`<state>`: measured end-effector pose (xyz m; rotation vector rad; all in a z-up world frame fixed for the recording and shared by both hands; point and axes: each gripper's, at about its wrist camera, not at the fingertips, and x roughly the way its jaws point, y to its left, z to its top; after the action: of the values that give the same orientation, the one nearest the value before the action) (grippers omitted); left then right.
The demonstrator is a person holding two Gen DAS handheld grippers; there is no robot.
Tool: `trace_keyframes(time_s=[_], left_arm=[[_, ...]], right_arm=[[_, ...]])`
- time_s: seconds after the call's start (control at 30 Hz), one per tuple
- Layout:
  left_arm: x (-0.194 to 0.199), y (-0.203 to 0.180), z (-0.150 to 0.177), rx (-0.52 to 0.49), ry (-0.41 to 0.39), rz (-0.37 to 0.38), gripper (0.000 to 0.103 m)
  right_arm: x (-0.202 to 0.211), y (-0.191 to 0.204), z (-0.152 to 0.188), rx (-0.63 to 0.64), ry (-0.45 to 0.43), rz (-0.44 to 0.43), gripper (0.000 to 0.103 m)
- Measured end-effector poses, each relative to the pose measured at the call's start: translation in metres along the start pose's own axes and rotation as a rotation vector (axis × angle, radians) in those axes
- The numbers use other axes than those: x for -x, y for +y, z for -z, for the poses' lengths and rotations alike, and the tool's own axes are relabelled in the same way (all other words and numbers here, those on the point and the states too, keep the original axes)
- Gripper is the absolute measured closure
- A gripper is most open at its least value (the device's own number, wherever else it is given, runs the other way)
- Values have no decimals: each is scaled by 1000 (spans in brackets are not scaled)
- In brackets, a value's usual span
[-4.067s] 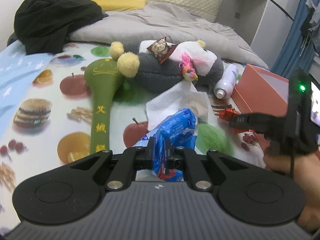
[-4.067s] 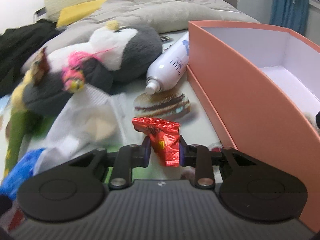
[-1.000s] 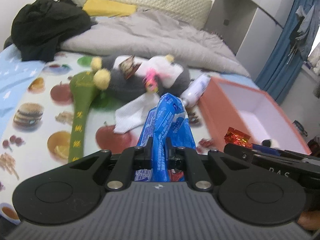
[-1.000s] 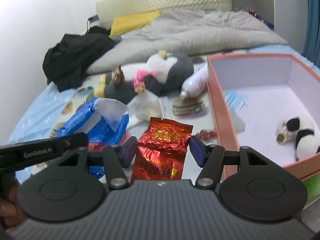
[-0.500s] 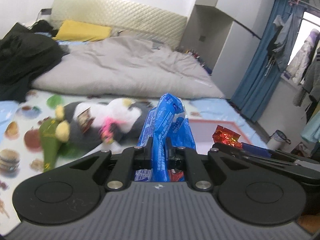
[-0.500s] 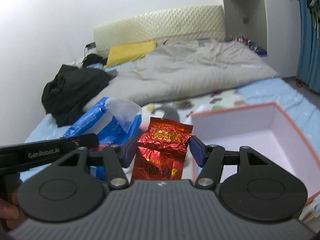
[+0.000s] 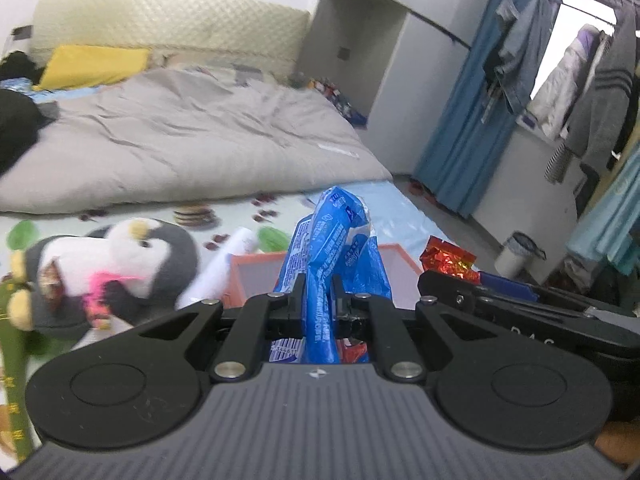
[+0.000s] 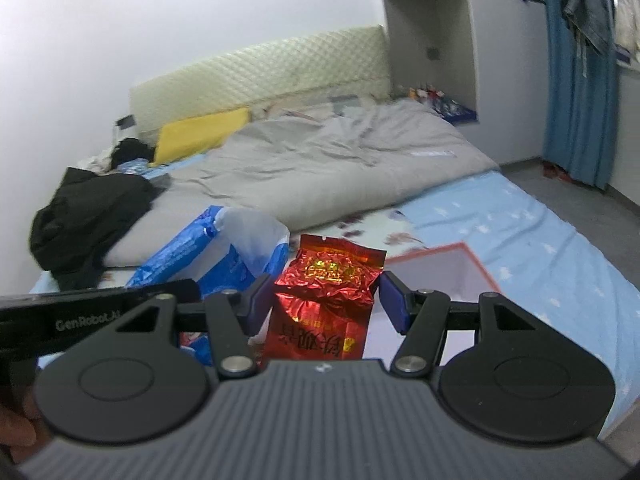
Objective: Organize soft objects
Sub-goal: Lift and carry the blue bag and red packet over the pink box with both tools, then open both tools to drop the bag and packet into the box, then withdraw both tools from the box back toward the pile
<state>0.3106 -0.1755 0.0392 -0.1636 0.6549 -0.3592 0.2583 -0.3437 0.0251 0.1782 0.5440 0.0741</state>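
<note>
My left gripper (image 7: 318, 296) is shut on a crumpled blue plastic packet (image 7: 336, 240), which sticks up between its fingers. My right gripper (image 8: 324, 300) holds a red foil packet (image 8: 328, 280) upright, its blue pads against the packet's two sides. Both are raised above the bed, side by side. The blue packet (image 8: 224, 256) shows at the left of the right wrist view, and the red packet (image 7: 448, 258) at the right of the left wrist view. A salmon box (image 7: 256, 260) with a white inside lies just beyond the fingers, mostly hidden.
A grey and white penguin plush (image 7: 120, 264) lies left of the box beside a white bottle (image 7: 220, 268) and a green plush stick (image 7: 12, 340). A grey duvet (image 7: 180, 148), yellow pillow (image 8: 200, 136) and black clothes (image 8: 88, 216) lie farther back. Blue curtains hang at the right.
Both grippers have risen and swung right with their packets still held. The plush and box have slid lower in the views, and the box is now largely covered by the grippers.
</note>
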Motion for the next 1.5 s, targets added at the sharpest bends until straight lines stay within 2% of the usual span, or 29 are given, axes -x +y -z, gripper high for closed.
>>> trace_keyframes(time_s=[0.3, 0.43, 0.6, 0.73, 0.77, 0.8, 0.87, 0.9, 1.17, 1.5], left_arm=[[-104, -22, 13, -32, 162, 32, 91], [-139, -27, 24, -57, 228, 32, 91], [-167, -26, 36, -68, 278, 31, 91], [-175, -26, 38, -67, 302, 25, 90], [-175, -25, 38, -61, 305, 23, 87], [-174, -25, 37, -59, 303, 21, 85], [-167, -26, 35, -68, 288, 16, 73], [-161, -27, 33, -75, 277, 13, 72], [-102, -30, 19, -98, 190, 14, 72], [5, -24, 19, -114, 60, -2, 72]], right_arm=[[-53, -68, 25, -70, 131, 92, 42], [-77, -83, 41, -80, 190, 120, 42], [-93, -95, 57, -102, 243, 127, 42], [-100, -98, 61, -110, 263, 125, 39], [-100, -98, 60, -107, 269, 126, 39], [-100, -97, 61, -103, 273, 124, 38], [-98, -97, 59, -106, 270, 122, 37], [-97, -96, 59, -108, 266, 119, 37], [-56, -78, 45, -103, 180, 89, 37], [19, -35, 31, -71, 54, 29, 37]])
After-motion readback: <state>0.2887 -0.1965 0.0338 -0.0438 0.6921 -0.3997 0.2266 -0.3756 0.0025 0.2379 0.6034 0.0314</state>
